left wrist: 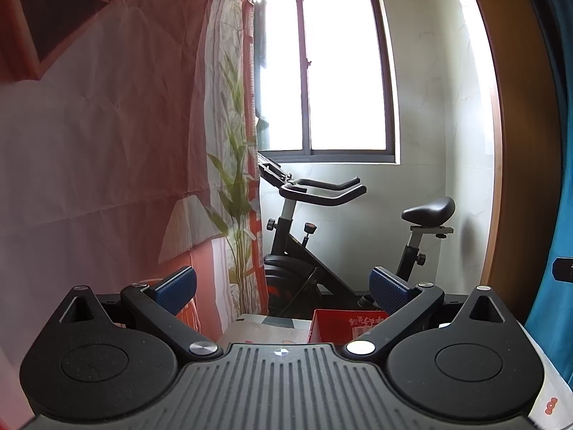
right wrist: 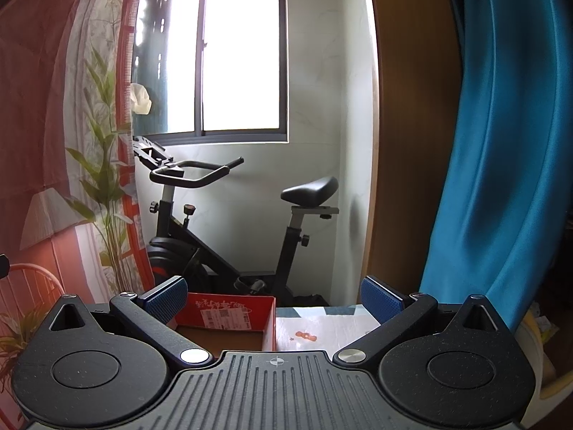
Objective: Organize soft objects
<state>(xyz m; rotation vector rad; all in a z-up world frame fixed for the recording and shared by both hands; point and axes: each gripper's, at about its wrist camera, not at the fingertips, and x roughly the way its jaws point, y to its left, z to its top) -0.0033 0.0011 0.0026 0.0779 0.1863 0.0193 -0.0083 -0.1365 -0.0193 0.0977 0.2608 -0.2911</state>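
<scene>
1. Cloth hanging (left wrist: pixel 89 143), thin and creased, pink with printed leaves and a lampshade, fills the left side; a smooth blue curtain (right wrist: pixel 501 143) drapes on the right.
2. Exercise bike (right wrist: pixel 222 222), black tubing with a padded saddle, stands under the window (left wrist: pixel 340 71).
3. Table (right wrist: pixel 322 326), covered in a pale patterned sheet, carries a red cardboard box (right wrist: pixel 225 315), open-topped, at its far edge.
4. Left gripper (left wrist: pixel 283 286) and right gripper (right wrist: pixel 274 295) hover above the table, jaws spread wide and holding nothing; blue ribbed pads (right wrist: pixel 168 299) face inward.
5. No soft object for sorting is visible.
</scene>
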